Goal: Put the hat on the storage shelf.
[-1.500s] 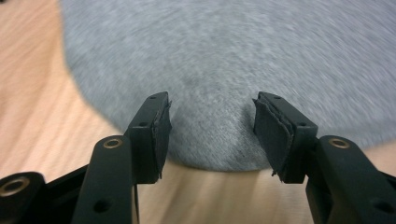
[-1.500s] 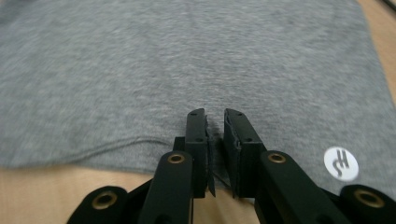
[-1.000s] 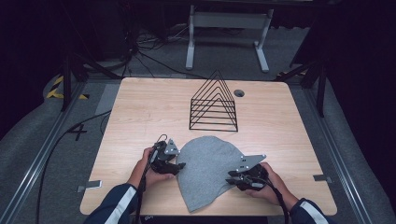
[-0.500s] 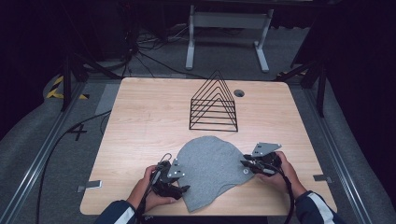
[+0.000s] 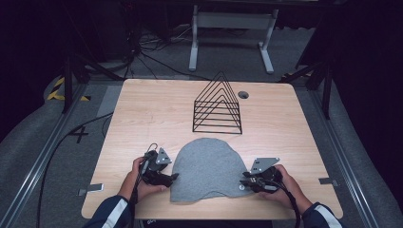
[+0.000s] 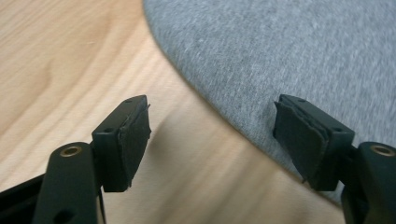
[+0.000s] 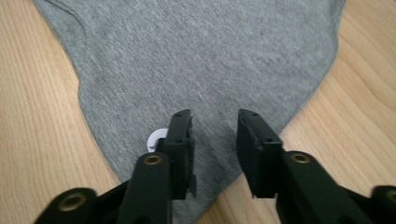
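The grey cap (image 5: 207, 169) lies flat on the near half of the desk (image 5: 142, 118). The left tool (image 6: 212, 140), jaws just widening, straddles its edge without gripping; the right tool (image 7: 214, 140), part open, hovers over its corner holding nothing. Better to slide one jaw under the hem before closing, so only one layer lifts
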